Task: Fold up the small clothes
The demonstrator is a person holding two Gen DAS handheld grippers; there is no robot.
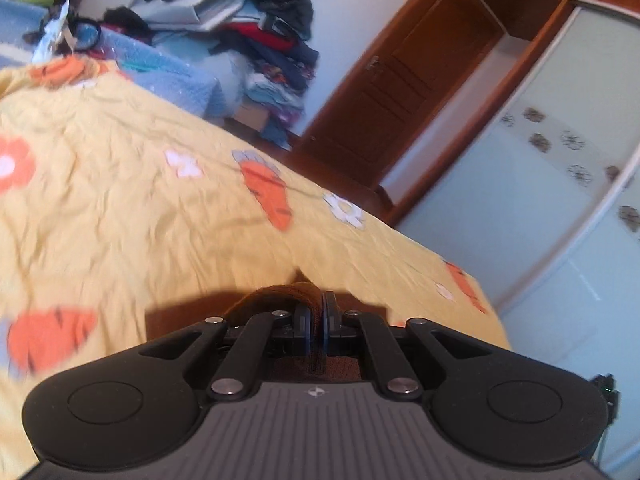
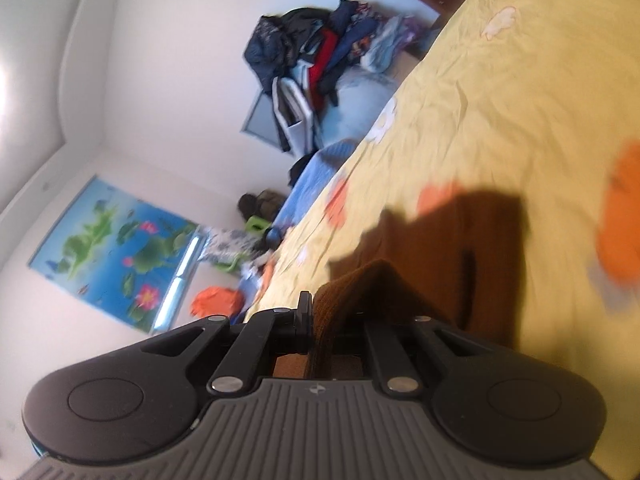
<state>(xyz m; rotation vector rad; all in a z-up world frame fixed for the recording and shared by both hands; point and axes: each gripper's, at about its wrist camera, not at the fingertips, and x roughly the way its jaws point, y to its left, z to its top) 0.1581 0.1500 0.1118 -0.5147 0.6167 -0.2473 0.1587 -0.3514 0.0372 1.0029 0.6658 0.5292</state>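
Note:
A small brown knit garment (image 1: 280, 294) hangs between both grippers over a yellow bedsheet (image 1: 140, 200) printed with orange carrots and white flowers. In the left wrist view my left gripper (image 1: 316, 310) is shut on a bunched edge of the cloth, which also shows below the fingers. In the right wrist view my right gripper (image 2: 320, 314) pinches a folded edge of the same brown garment (image 2: 360, 292). The cloth drapes over its right finger and hides it. More brown fabric stretches ahead over the yellow bedsheet (image 2: 500, 100). Both views are blurred.
A tall pile of clothes (image 1: 260, 32) stands beyond the bed, also seen as the pile of clothes (image 2: 320, 52). A blue blanket (image 1: 160, 64) lies at the bed's far end. A wooden door (image 1: 400, 80) and a sliding wardrobe (image 1: 540, 180) stand to the right. A poster (image 2: 116, 248) hangs on the wall.

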